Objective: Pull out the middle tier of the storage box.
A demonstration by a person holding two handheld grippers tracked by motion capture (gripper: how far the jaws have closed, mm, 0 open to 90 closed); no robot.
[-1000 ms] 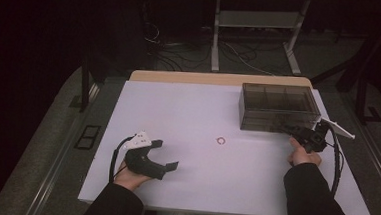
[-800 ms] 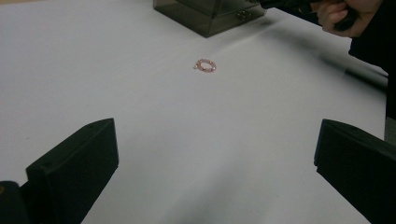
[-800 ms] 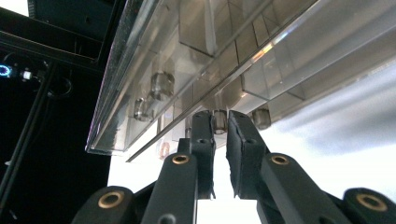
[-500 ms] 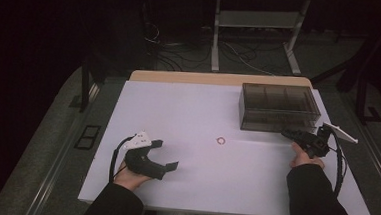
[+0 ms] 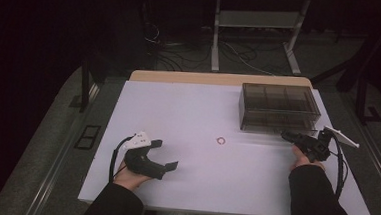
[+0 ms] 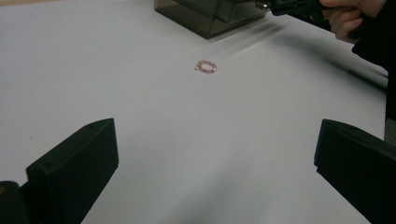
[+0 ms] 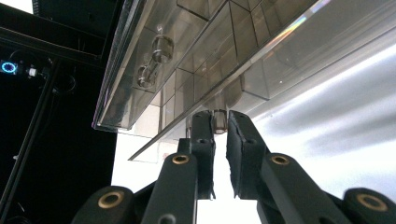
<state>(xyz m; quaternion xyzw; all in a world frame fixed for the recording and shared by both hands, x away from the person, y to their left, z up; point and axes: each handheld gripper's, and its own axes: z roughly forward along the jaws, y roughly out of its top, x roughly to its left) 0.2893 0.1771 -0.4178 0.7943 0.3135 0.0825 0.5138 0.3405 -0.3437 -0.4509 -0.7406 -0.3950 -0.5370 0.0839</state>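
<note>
A smoky clear drawer box (image 5: 278, 108) stands at the table's back right. My right gripper (image 5: 285, 136) is at its near front, shut on a small clear drawer knob (image 7: 218, 119) in the right gripper view. The thin clear drawer front behind the knob seems drawn out a little from the box (image 7: 224, 42). A small pink beaded ring (image 5: 221, 140) lies flat on the white table, left of that gripper. At the near left, my left gripper (image 5: 165, 154) rests open with nothing between its jaws. The ring (image 6: 206, 66) lies well ahead of it.
The white table (image 5: 193, 107) has a wooden strip along its far edge. Beyond it are dark floor, cables and a white frame leg (image 5: 215, 44). Another clear knob (image 7: 161, 46) sits on an upper drawer. A cable (image 5: 339, 166) trails from the right gripper.
My right gripper has drawn back from the box front toward the person and a little left. The left gripper and the ring have stayed put.
</note>
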